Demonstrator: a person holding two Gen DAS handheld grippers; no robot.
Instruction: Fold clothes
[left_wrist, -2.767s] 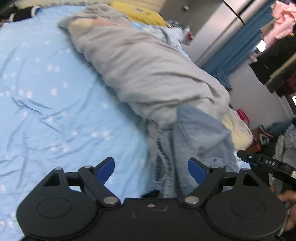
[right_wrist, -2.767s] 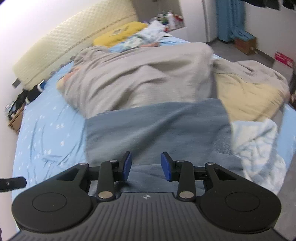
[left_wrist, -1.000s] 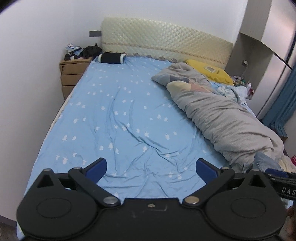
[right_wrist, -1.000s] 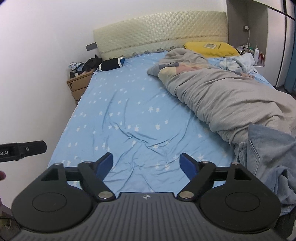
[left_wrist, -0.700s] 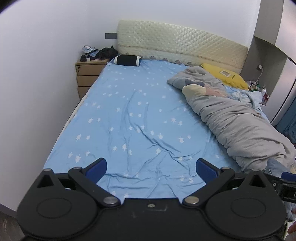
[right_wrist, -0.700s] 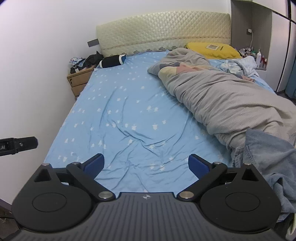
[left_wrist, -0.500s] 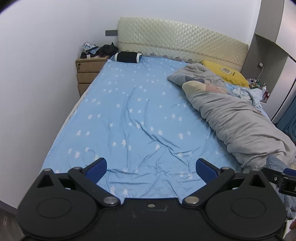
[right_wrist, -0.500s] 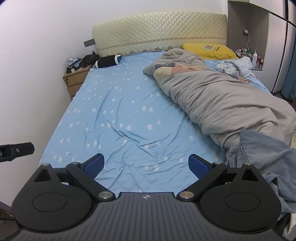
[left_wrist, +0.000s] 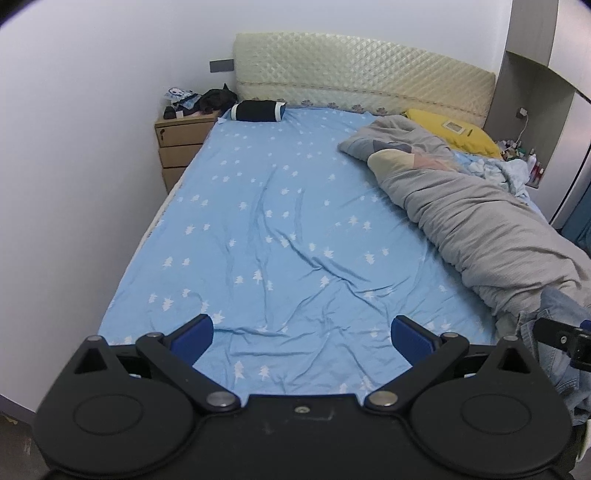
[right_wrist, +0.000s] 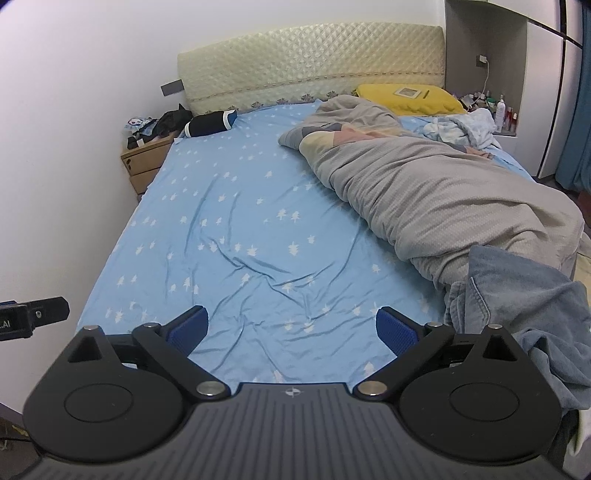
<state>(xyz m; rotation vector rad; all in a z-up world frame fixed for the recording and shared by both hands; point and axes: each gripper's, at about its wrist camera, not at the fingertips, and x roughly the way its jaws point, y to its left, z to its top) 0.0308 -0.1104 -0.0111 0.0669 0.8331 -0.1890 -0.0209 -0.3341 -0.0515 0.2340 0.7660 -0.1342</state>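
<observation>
A folded blue denim garment (right_wrist: 517, 295) lies at the bed's near right corner, against the grey duvet (right_wrist: 443, 199); it also shows at the right edge of the left wrist view (left_wrist: 557, 314). My left gripper (left_wrist: 301, 336) is open and empty above the foot of the bed. My right gripper (right_wrist: 291, 326) is open and empty too, with the denim just to its right. Both are held back from the bed and touch nothing.
The bed has a light blue star-print sheet (left_wrist: 277, 236) and a cream headboard (left_wrist: 362, 85). A wooden nightstand (left_wrist: 181, 147) with clutter stands at the far left. A dark rolled bundle (left_wrist: 258, 110) and a yellow pillow (right_wrist: 410, 98) lie by the headboard. White wall on the left.
Both grippers pulled back and up from the denim garment, and the right one opened and let it go. Over the last second the views only shifted slightly.
</observation>
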